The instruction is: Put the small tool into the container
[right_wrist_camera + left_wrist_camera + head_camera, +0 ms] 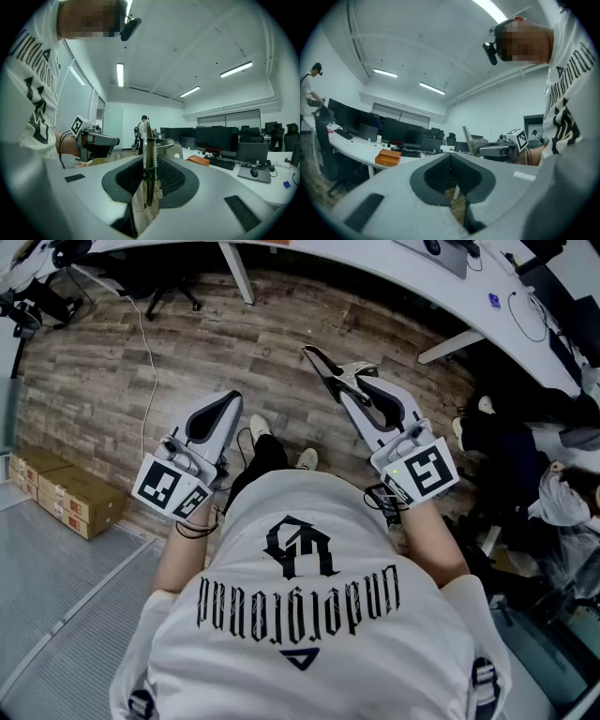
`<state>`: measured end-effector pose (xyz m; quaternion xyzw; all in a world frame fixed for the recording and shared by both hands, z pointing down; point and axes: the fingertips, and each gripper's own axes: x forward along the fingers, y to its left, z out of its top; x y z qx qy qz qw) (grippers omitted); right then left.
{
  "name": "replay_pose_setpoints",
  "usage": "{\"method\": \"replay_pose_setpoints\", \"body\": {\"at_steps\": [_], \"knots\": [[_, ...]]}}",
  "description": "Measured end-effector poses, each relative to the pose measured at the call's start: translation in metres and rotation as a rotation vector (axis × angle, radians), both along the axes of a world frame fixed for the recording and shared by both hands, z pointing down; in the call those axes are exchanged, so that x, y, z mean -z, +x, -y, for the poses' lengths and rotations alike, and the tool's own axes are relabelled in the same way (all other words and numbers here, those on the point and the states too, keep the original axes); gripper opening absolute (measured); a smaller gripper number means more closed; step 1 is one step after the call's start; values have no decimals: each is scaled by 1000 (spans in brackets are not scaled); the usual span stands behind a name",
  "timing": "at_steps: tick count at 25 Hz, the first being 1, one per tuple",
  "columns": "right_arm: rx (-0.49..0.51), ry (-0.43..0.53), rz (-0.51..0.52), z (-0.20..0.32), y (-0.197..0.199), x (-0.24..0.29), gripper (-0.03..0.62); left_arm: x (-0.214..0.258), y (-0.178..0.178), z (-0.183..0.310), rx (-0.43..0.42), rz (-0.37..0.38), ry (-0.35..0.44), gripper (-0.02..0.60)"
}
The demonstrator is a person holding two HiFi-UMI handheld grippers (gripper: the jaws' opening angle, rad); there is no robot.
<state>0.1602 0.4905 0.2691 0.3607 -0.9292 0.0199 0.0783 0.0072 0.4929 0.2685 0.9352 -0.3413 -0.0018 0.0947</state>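
Close in, above the wooden floor (103, 362), the left gripper (225, 404) is empty, its jaws pressed together. Beside it, the right gripper (150, 173) pinches the small tool (149, 140), a metal piece with a spring that juts past the jaws. Farther off curves a white counter (375, 268) carrying monitors (220, 138).

White T-shirt (330, 664), black gothic lettering

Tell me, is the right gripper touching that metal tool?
Touching. In its own view, the right gripper clamps the metal tool between both pads.
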Motion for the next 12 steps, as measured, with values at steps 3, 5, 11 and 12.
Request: {"method": "replay_pose_setpoints", "body": {"at_steps": [3,5,11,12], "knots": [[-3,3,-3,6,0,-1,89,-3,-1,6,-5,5,0,15],[1,2,-10,11,-2,-2,89,-4,-3,12,-5,5,-3,15],[40,-8,-31,30,-22,-3,89,-6,-17,32,-12,6,-7,15],[40,-6,-35,36,-27,-2,89,-6,-22,37,-11,5,-8,15]]}}
